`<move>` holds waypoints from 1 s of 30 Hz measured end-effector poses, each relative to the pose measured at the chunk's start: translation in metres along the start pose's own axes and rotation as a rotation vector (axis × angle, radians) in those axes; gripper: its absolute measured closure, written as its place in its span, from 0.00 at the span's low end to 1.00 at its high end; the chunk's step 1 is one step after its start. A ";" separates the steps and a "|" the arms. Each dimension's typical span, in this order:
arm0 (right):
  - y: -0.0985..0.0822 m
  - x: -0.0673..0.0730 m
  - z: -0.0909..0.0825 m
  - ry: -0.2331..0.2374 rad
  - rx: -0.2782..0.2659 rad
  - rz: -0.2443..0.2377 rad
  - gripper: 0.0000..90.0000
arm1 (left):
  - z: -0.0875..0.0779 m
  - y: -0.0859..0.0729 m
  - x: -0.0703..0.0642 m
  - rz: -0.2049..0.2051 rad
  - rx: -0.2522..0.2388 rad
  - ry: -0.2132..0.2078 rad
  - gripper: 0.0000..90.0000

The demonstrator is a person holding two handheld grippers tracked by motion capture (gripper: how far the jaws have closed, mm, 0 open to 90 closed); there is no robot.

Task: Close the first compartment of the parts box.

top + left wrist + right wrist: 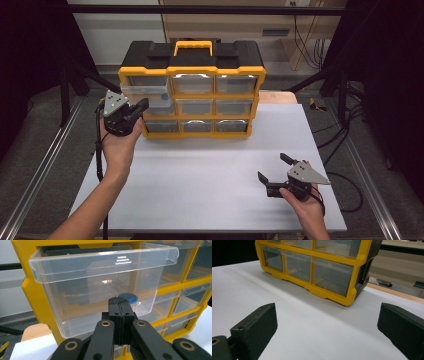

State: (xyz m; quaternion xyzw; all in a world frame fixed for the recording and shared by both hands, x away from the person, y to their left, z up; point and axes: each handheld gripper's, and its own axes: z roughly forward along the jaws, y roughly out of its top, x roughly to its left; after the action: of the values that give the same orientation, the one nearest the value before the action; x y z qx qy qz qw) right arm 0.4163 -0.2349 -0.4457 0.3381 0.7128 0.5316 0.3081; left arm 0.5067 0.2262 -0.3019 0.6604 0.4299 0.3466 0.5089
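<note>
From above, the left hand-held gripper (142,106) sits clenched against the clear drawer (145,95) pulled out of the yellow cabinet (192,70) at the bench's (200,170) far edge. Its own view shows jaws pressed together, empty, before that drawer and a blue cap (128,298) inside. The right hand-held gripper (327,327) hovers released above the bench, well apart from the cabinet.
</note>
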 end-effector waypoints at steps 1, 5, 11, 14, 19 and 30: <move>0.000 0.000 0.000 -0.002 0.002 -0.002 0.03 | 0.000 0.000 0.000 0.000 0.000 0.000 1.00; 0.000 0.000 0.001 -0.001 0.000 -0.005 0.04 | 0.001 0.002 0.001 -0.006 0.007 0.003 1.00; 0.000 0.000 0.001 0.003 0.009 -0.003 0.04 | 0.005 0.004 0.002 -0.003 0.011 0.002 1.00; 0.000 0.000 0.001 0.000 0.007 -0.005 0.04 | 0.007 0.005 0.002 -0.009 0.016 0.002 1.00; 0.000 0.000 0.001 -0.002 0.004 0.004 0.04 | 0.008 0.004 0.003 -0.040 0.020 -0.003 1.00; 0.000 0.000 0.001 -0.010 0.003 0.000 0.04 | 0.014 0.011 0.003 -0.022 0.029 -0.002 1.00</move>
State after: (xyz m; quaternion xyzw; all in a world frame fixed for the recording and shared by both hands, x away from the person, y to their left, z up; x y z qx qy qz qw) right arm 0.4173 -0.2344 -0.4458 0.3411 0.7120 0.5290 0.3111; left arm 0.5229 0.2220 -0.2943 0.6633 0.4414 0.3342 0.5035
